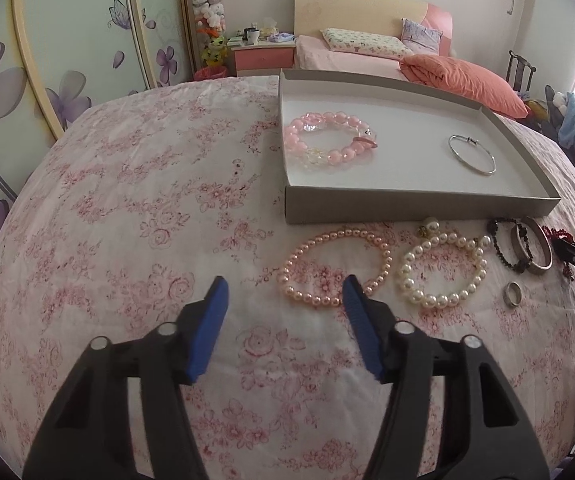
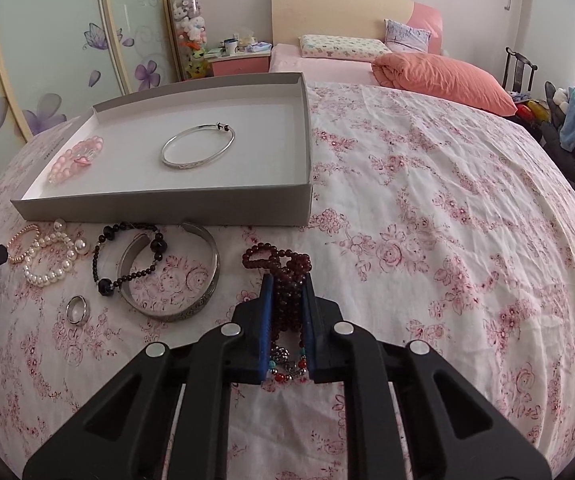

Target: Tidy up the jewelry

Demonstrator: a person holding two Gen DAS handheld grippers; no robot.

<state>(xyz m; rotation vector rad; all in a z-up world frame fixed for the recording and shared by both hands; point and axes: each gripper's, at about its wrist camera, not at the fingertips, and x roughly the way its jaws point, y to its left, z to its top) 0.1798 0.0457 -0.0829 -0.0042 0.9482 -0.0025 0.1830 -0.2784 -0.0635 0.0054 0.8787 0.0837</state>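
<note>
On the bed, the right tool (image 2: pixel 287 280) is clamped on a dark red bead string (image 2: pixel 283 264). The left tool (image 1: pixel 285 292) hangs half open and empty beside a pink pearl bracelet (image 1: pixel 335 266).

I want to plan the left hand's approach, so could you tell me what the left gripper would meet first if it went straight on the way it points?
Most likely the floral bedspread just left of the pink pearl bracelet. The left gripper stands open, and its right finger lines up with that bracelet's near edge, so it might brush it; depth is unclear.

Both wrist cams close over bed, angled down; shared: tray (image 1: pixel 419 210), jewelry.
</note>
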